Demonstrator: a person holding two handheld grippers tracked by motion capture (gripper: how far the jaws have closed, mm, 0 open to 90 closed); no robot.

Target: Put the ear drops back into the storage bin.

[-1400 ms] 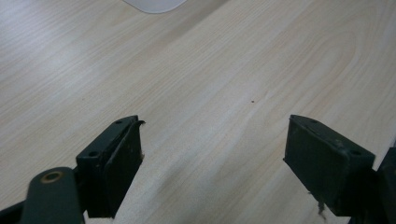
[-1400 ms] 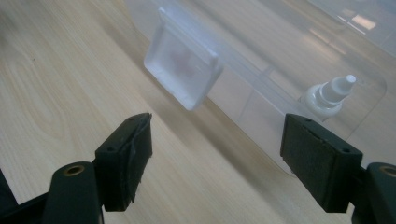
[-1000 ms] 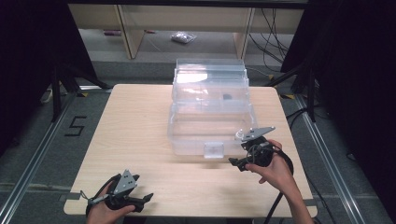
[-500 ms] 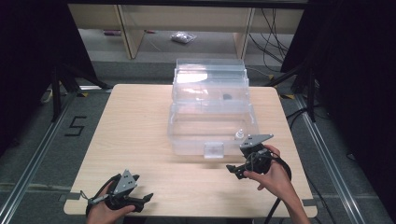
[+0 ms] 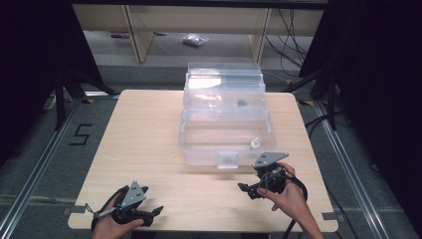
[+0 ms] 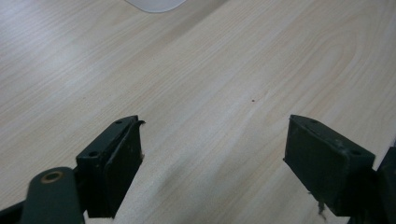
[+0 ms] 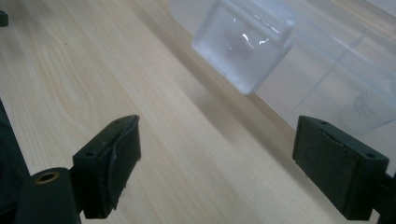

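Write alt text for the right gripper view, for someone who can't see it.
Two open black jaws of the right gripper, nothing between them, over a light wooden table. Just beyond, the latch of a clear plastic box, with a small bottle blurred inside.

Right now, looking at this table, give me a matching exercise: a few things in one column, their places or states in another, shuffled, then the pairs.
Things:
1. clear plastic box
2. small bottle
3. left tongs
4. right tongs

Places or states:
A. open, at the table's near left corner
B. inside the box, near its front right corner
C. lid raised, at the far middle of the wooden table
D. open, just in front of the box's latch

Pairs: 1-C, 2-B, 3-A, 4-D
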